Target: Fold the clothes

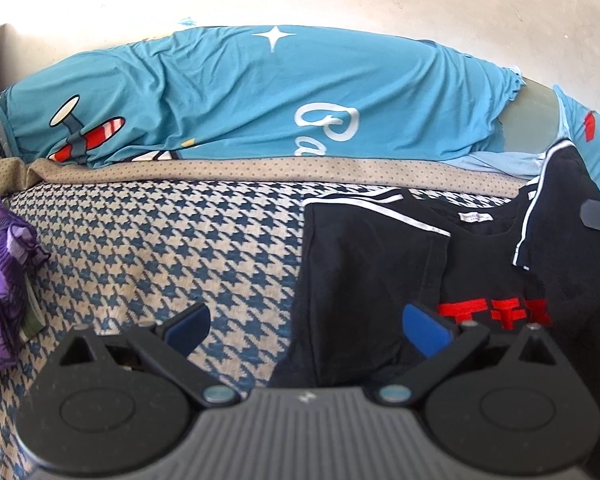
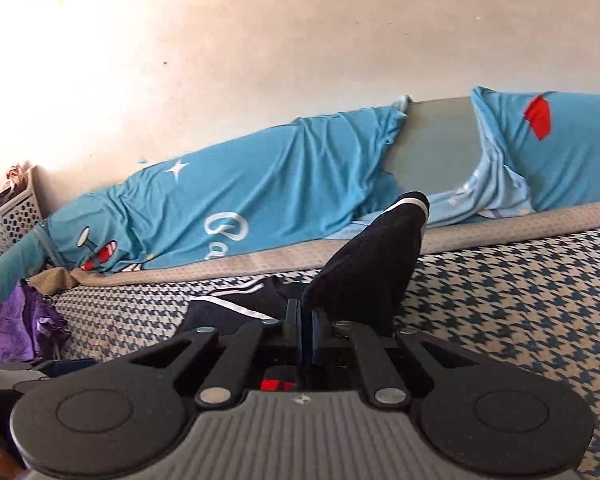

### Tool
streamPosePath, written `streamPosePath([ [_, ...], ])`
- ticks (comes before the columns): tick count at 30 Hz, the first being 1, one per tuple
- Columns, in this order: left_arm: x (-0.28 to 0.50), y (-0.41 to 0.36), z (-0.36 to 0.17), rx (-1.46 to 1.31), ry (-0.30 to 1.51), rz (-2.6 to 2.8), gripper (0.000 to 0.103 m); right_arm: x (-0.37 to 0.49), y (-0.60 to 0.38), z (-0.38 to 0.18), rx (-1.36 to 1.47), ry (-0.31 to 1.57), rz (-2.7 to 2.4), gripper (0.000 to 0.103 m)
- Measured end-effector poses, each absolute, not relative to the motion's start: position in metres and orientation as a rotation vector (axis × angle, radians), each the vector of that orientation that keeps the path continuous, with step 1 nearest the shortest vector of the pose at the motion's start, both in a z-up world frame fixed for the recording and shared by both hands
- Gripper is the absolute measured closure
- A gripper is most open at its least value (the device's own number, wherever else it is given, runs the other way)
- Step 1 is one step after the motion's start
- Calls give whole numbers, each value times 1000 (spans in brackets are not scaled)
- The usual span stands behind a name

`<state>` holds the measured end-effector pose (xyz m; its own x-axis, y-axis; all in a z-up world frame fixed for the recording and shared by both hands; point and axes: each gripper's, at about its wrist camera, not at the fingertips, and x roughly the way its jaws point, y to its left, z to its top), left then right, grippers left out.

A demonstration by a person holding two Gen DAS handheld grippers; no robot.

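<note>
A black T-shirt (image 1: 380,280) with white sleeve stripes and a red chest print lies on the houndstooth bed cover (image 1: 160,248). My left gripper (image 1: 306,330) is open, hovering low over the shirt's left edge, with nothing between its blue pads. My right gripper (image 2: 302,334) is shut on a fold of the black T-shirt (image 2: 368,272), lifting a sleeve with a white cuff stripe up off the bed. In the left wrist view that raised sleeve stands at the right, next to part of the right gripper at the frame edge.
Long blue cushions (image 1: 260,92) with cartoon prints line the wall behind the bed. A purple garment (image 1: 0,272) lies at the left edge. A white perforated basket (image 2: 8,216) stands in the far left corner. Houndstooth cover (image 2: 520,312) stretches to the right.
</note>
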<state>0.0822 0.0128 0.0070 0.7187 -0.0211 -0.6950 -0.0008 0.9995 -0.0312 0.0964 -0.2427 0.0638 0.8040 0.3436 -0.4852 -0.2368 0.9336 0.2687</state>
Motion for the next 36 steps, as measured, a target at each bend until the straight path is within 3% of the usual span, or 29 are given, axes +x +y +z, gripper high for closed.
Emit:
streamPosePath([
  [15,83,74,12,-72,839,107,0,113,-103,27,126,610,558,96],
  [28,83,90,9,-139,867,122,0,122,-100,9,184,693,592,95],
  [36,83,92,12,-147,854,152,0,125,-89,-9,164,714,591,81],
])
